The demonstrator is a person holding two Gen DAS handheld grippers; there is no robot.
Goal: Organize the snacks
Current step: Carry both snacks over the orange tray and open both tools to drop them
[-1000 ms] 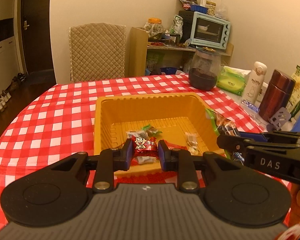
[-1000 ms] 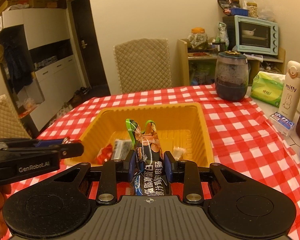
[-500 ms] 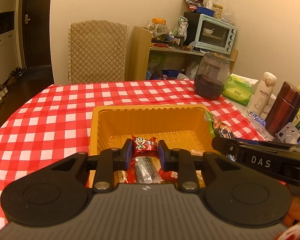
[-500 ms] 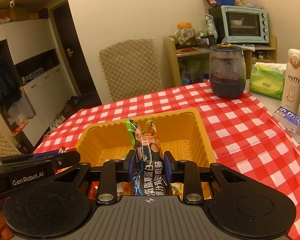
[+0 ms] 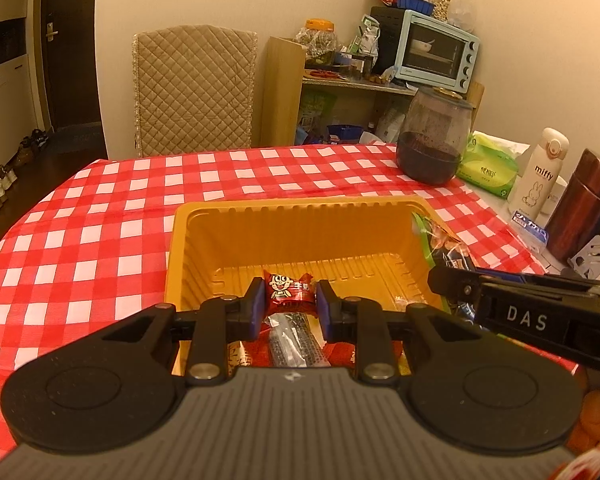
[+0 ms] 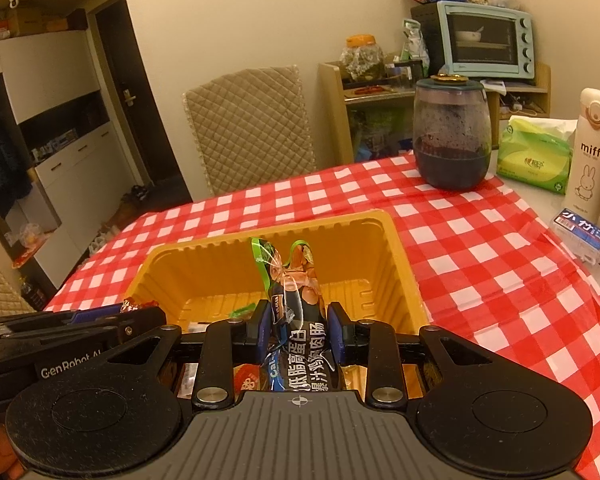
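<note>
The left gripper (image 5: 290,300) is pinching a small red candy packet (image 5: 289,290) between its blue pads, its jaws drawn in to the width of the wrapper, and is holding it over the near half of the yellow tray (image 5: 300,210) that is sitting on the red-and-white checked tablecloth (image 5: 100,216). The right gripper (image 6: 298,330) is clamping a dark sausage snack pack (image 6: 296,320) the same way, with the pack's green-edged clear top sticking up past the fingertips above the tray's near edge. The left wrist view is showing what the right one is hiding: more wrapped snacks lying on the tray floor under the held candy, among them a dark packet (image 5: 294,340), and the right gripper coming in from the side with its pack hanging just over the tray's right wall. The right wrist view is in turn showing the left gripper from the side, low at the left, with only a bit of red wrapper peeking out beyond its tip. Both views are taking in the dark glass jar (image 6: 452,136) standing on the cloth beyond the tray, the green tissue pack (image 6: 534,152) and the white miffy bottle (image 6: 590,152) off to the right, and the quilted chair (image 6: 252,124) behind the table.
</note>
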